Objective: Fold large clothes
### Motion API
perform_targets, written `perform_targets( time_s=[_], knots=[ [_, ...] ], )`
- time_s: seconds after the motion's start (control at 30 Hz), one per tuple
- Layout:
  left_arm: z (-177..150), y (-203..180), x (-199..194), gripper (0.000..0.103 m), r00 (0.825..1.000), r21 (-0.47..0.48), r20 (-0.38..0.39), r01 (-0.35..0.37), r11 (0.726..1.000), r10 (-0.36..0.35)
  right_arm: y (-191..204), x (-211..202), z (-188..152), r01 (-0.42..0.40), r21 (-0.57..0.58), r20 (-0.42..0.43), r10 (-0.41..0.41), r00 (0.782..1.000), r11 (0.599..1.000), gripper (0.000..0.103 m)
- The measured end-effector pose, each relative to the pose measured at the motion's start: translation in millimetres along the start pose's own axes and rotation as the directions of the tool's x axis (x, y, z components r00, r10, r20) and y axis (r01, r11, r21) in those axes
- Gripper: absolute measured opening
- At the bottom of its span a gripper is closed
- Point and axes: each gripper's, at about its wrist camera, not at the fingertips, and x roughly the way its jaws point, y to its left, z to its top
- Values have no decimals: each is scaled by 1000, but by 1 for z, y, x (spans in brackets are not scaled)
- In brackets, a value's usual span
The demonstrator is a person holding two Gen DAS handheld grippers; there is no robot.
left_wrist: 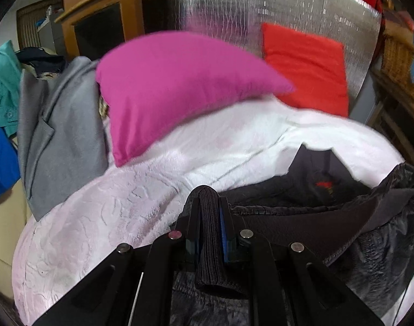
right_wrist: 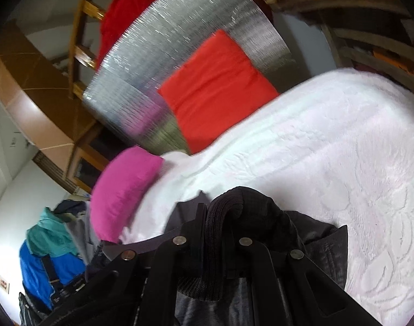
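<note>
Both ends are pinched: the left gripper (left_wrist: 210, 206) is clamped tight on a ribbed cuff (left_wrist: 211, 233) of the black jacket (left_wrist: 329, 217), and the right gripper (right_wrist: 220, 217) is closed on the other ribbed band (right_wrist: 234, 206). The jacket hangs low over the near edge of the white bedspread (left_wrist: 141, 190). I'd keep both grips level and the fabric taut, and lay it flat well short of the pink pillow (left_wrist: 166, 87) and red pillow (left_wrist: 307, 70) further up
</note>
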Motion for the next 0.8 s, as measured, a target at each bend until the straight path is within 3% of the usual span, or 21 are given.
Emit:
perform_targets(
  time_s=[0.17, 0.37, 0.57, 0.8],
  knots=[
    [3, -8, 38, 13, 997, 22, -69, -26, 999, 27, -13, 28, -1, 53, -11, -52, -53, 997, 999, 8],
    [25, -16, 30, 12, 1000, 28, -10, -8, 1000, 9, -5, 31, 19, 43, -37, -24, -44, 999, 998, 8],
    [28, -32, 90, 13, 992, 82, -100, -73, 994, 81, -24, 81, 17, 145, -2, -101, -145, 984, 989, 8],
    [36, -30, 101, 12, 992, 96, -96, -77, 992, 86, -22, 90, 21, 156, -44, -118, -160, 980, 987, 8]
  ],
)
